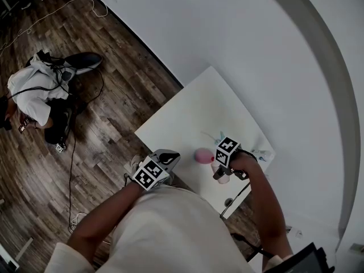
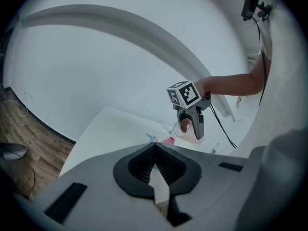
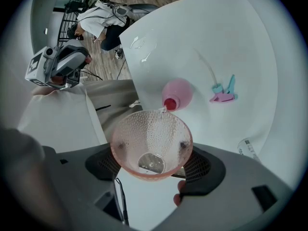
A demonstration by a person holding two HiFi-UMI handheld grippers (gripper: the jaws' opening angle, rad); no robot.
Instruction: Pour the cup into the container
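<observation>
Right gripper view: right gripper [image 3: 153,162] is clamped on the cup [image 3: 151,141], a pad on each side, with the cup tipped mouth-forward.
Cup vs container: the cup's lip sits right at the red mouth of the pink container [image 3: 177,93], which is on the table [image 3: 216,28]. Looks like a thin dribble at the lip.
What's left: I'd guess the cup is nearly drained, just a bit at the bottom.
Left gripper: left gripper [image 2: 155,152] has its jaws pressed together with nothing in them, held near the person's body and well apart from the container.
Doing it well: that mouth is narrow, so hold the lip right over it, tip slowly, and don't nudge the container, since nothing steadies it.
Count: one cup, one container, two grippers, one teal-and-pink clip [image 3: 224,91], one small puddle [image 3: 142,44].
</observation>
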